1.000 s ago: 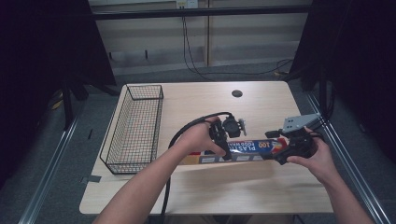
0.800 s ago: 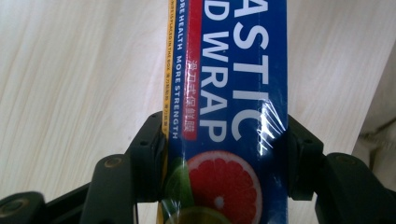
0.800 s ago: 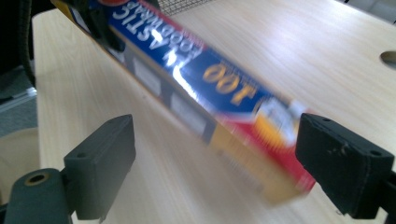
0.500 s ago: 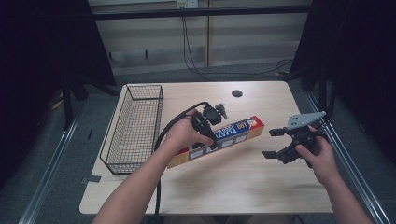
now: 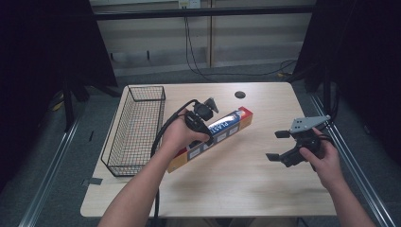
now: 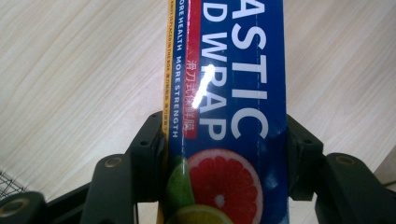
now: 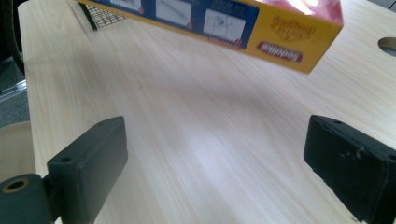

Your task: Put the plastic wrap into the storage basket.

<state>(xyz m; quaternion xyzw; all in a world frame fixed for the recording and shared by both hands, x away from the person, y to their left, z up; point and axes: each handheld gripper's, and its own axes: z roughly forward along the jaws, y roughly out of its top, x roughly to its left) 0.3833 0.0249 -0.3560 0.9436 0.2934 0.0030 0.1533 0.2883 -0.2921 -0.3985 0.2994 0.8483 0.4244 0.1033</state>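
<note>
Left gripper view: left gripper clamps a glossy blue-and-yellow plastic wrap box printed with citrus; right gripper gapes empty

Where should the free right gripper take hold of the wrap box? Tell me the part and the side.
Grip the wrap box near its free yellow end, jaws across the narrow width, coming in from the right. The box is long and slim, and the left gripper is shut on its middle, so only the ends are free. The right gripper is open on that side. The other end points toward the basket.
</note>
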